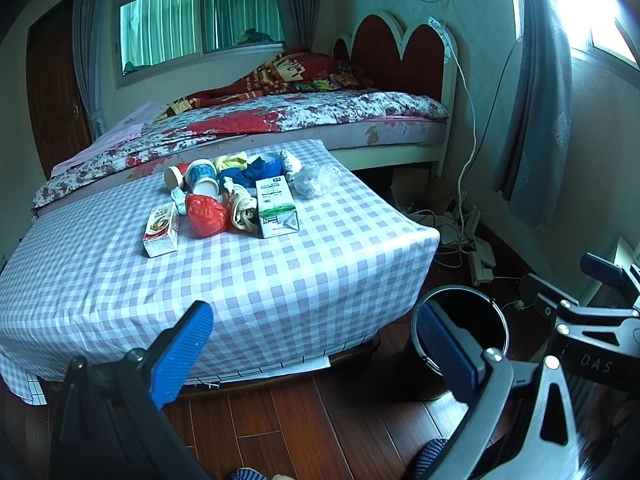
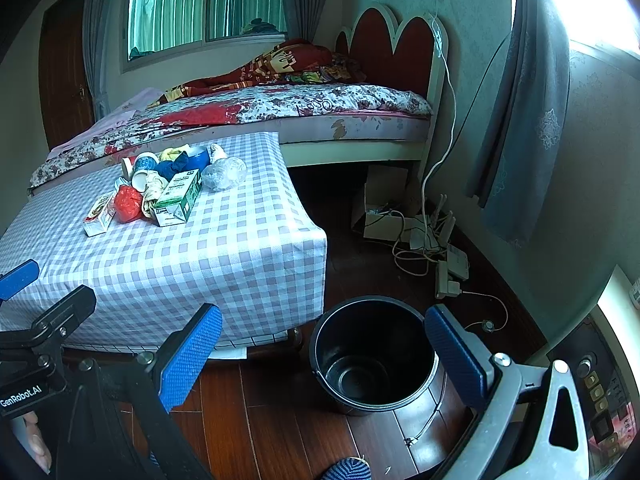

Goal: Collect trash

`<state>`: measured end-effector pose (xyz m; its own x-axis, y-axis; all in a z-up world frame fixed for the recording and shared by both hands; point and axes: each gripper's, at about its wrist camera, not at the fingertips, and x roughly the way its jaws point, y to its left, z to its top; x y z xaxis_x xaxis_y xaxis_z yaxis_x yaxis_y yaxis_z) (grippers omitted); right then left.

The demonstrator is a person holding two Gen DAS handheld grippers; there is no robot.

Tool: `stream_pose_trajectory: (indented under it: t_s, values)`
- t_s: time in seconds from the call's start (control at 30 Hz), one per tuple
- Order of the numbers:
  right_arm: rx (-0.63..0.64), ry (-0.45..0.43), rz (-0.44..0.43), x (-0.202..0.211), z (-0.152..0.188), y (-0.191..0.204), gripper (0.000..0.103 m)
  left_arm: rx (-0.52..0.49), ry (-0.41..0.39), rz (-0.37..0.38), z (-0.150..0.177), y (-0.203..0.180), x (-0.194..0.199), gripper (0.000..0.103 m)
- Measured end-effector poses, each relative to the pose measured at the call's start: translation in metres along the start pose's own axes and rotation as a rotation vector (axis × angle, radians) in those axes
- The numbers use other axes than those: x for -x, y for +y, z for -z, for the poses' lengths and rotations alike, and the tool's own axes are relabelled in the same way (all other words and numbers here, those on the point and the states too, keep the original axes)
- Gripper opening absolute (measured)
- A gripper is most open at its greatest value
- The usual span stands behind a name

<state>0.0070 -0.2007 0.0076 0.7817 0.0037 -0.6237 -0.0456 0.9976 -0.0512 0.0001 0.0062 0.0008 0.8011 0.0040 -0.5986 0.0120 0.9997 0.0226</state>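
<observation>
Checkered surface (image 1: 280, 272) beside the bed carries the trash pile (image 1: 236, 196); the bin (image 2: 372, 356) sits empty on the floor. Left gripper (image 1: 316, 354) and right gripper (image 2: 324, 354) hang spread and empty, so collection looks unstarted: next, reach for an item.

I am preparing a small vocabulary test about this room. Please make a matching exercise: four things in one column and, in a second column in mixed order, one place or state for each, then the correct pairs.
Things
1. green-and-white carton
2. black bucket
3. red plastic bag
4. left gripper

Places or states
A. on the floor beside the table
B. open, holding nothing
C. crumpled, between the small box and the cloth
D. lying on the table at the near edge of the pile

Pairs: 1-D, 2-A, 3-C, 4-B
</observation>
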Motion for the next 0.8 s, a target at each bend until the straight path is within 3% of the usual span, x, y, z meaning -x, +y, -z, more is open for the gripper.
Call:
stream_pose_trajectory:
  t_s: [0.8]
  values:
    - [0.005, 0.007, 0.001, -0.0015, 0.0027, 0.0015, 0.102, 0.002, 0.002, 0.003, 0.0035, 0.0016, -0.0014, 0.102]
